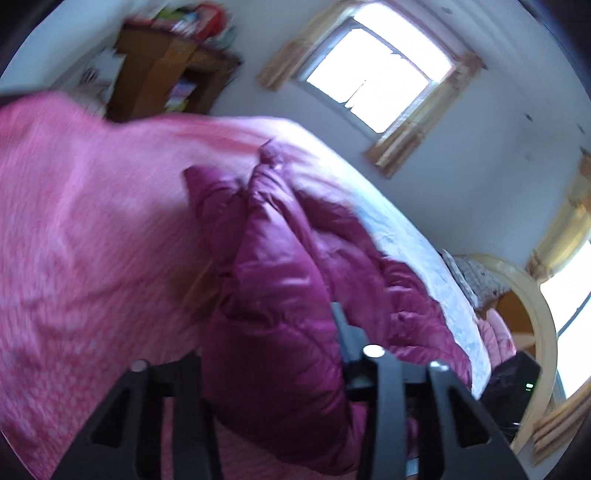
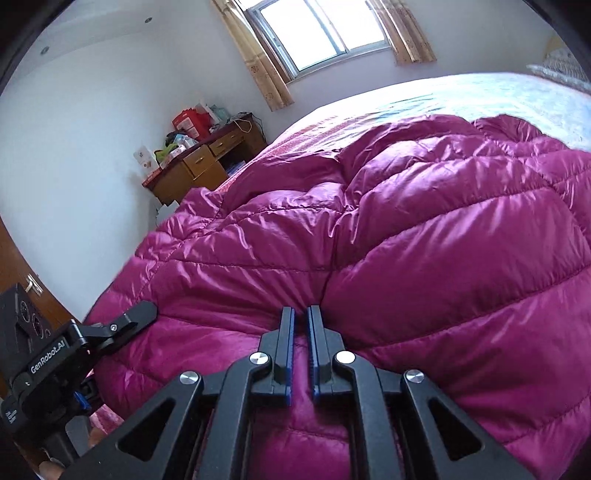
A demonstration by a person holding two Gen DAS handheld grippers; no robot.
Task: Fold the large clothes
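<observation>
A magenta quilted puffer jacket (image 2: 406, 229) lies spread and bunched on the bed. In the right wrist view my right gripper (image 2: 300, 321) rests on its near edge, shut on a thin pinch of the fabric, and seams pucker toward its tips. One finger (image 2: 135, 314) of the left gripper lies on the jacket's left edge. The left wrist view is blurred. There a thick fold of the jacket (image 1: 280, 280) fills the gap of my left gripper (image 1: 264, 332), and both black fingers press against it.
The bed has a pink patterned cover (image 1: 85, 229) and a pale sheet (image 2: 480, 96) further back. A cluttered wooden desk (image 2: 207, 162) stands by the wall under a curtained window (image 2: 321, 33). A wooden door (image 2: 14, 266) is at the left.
</observation>
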